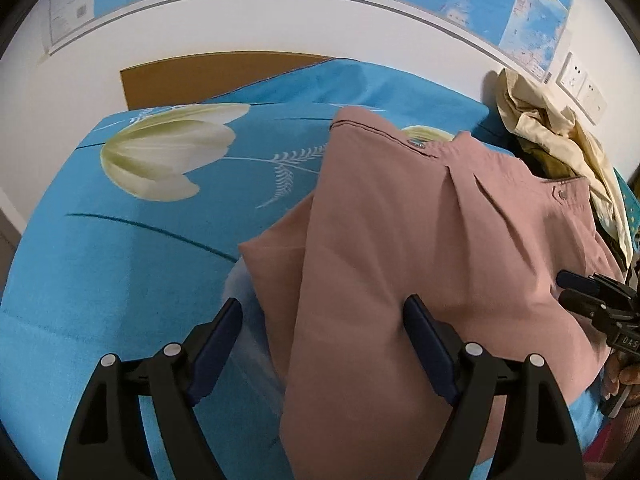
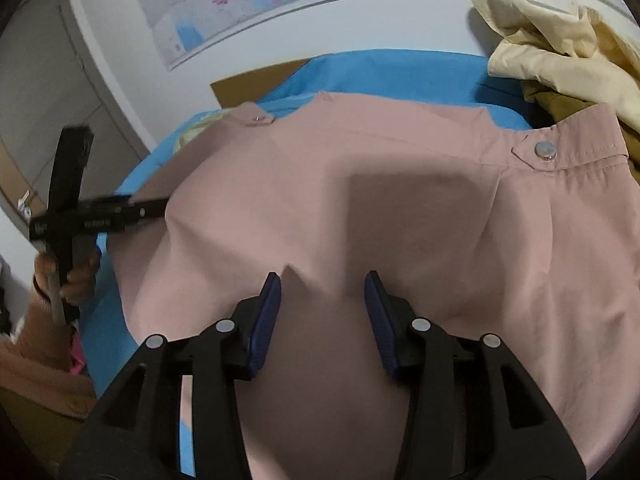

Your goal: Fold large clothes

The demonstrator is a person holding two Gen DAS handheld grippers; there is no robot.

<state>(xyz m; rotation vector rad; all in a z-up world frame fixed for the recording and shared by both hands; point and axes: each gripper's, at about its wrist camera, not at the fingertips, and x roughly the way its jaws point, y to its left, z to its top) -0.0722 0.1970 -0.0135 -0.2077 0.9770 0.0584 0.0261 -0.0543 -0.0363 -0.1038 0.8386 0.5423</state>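
Lying under both spread claws, left claw (image 1: 322,334) and right claw (image 2: 323,300), pink garment (image 2: 400,208).

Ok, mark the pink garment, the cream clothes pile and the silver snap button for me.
pink garment (image 2: 400,208): right wrist view, middle of the cloth.
cream clothes pile (image 2: 560,52): right wrist view, front fold.
silver snap button (image 2: 545,149): right wrist view, its face.

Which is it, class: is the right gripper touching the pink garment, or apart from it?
Cannot tell. In the right wrist view the right gripper is open above the pink garment, but no gap or contact shows.
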